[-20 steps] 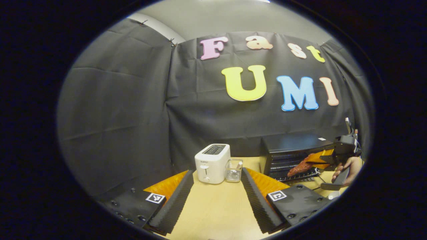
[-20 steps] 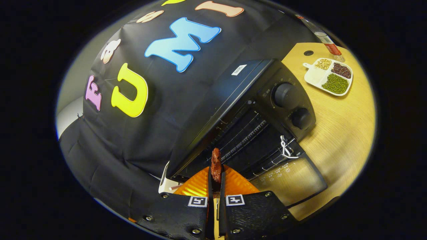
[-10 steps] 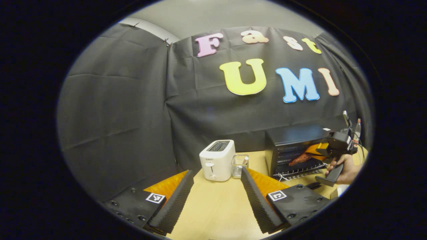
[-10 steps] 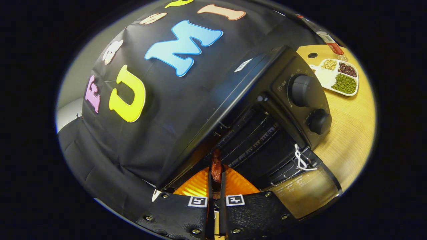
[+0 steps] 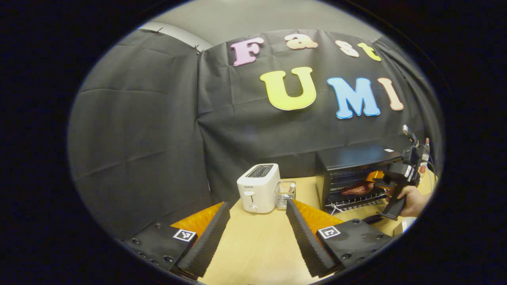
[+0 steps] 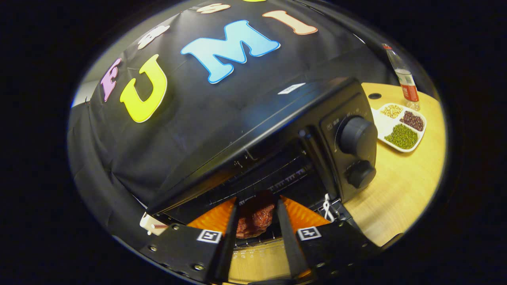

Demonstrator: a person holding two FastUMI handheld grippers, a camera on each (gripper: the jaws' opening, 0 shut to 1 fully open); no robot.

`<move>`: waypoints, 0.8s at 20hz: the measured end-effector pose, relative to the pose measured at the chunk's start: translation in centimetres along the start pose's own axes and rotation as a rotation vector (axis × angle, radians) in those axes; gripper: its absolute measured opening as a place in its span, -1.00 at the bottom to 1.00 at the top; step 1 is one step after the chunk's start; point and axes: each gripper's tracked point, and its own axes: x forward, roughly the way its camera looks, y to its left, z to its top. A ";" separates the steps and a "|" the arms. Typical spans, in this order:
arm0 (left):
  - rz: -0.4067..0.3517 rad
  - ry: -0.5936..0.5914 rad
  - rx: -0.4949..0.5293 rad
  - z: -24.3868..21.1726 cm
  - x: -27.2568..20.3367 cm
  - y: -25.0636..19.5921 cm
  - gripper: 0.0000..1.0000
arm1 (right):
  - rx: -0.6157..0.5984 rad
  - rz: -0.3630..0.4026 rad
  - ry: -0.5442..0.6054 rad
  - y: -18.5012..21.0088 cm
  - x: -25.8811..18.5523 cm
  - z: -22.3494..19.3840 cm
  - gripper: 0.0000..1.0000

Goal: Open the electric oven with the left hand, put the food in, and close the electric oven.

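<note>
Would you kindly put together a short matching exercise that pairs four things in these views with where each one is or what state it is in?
Things:
1. white toaster
2. piece of meat
3. divided dish of beans
4. left gripper

Places or states:
A. on the oven rack, between the right gripper's parted fingers
B. on the table to the right of the oven
C. open, holding nothing
D. by the clear container, left of the oven

Pairs: 1-D, 2-A, 3-B, 4-C

Even indoor light, sharp focus; fisheye bending at edges
</note>
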 end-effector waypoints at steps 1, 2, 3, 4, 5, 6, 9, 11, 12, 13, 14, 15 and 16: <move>-0.003 0.002 -0.007 0.0 0.0 -0.2 0.92 | -0.016 0.009 -0.015 0.1 -0.3 0.5 0.39; -0.008 0.000 -0.014 0.1 0.0 -0.5 0.92 | -0.043 0.003 -0.012 -0.1 -0.7 0.7 0.42; -0.012 -0.004 -0.017 0.3 -0.1 -0.9 1.00 | -0.065 0.014 -0.012 0.2 -1.8 1.0 0.94; -0.019 -0.011 -0.017 0.5 0.0 -1.4 1.00 | -0.084 0.025 -0.012 0.5 -2.1 1.1 0.95; -0.030 -0.016 -0.019 0.6 0.0 -2.0 0.92 | -0.106 0.034 -0.014 0.6 -3.1 1.4 0.95; -0.044 -0.020 -0.021 0.7 0.0 -2.8 0.80 | -0.130 0.050 -0.020 1.0 -4.2 1.8 0.95; -0.092 -0.029 -0.039 1.0 0.1 -5.4 0.92 | -0.214 0.096 -0.044 1.7 -8.0 3.0 0.95; -0.128 -0.026 -0.056 0.8 0.0 -7.3 1.00 | -0.271 0.114 -0.061 1.8 -10.5 3.8 0.95; -0.148 -0.021 -0.064 0.8 0.0 -8.4 0.80 | -0.297 0.119 -0.072 1.5 -11.8 4.4 0.95; -0.169 -0.016 -0.069 0.6 -0.1 -9.6 0.92 | -0.319 0.119 -0.086 1.3 -13.0 4.9 0.95; -0.192 -0.012 -0.072 0.4 -0.3 -10.8 0.92 | -0.339 0.117 -0.098 1.0 -14.1 5.5 0.95; -0.211 -0.005 -0.071 0.2 -0.4 -11.8 0.92 | -0.354 0.116 -0.108 0.6 -15.1 6.0 0.95; -0.229 0.006 -0.064 -0.1 -0.6 -12.9 1.00 | -0.367 0.120 -0.119 0.3 -16.1 6.5 0.94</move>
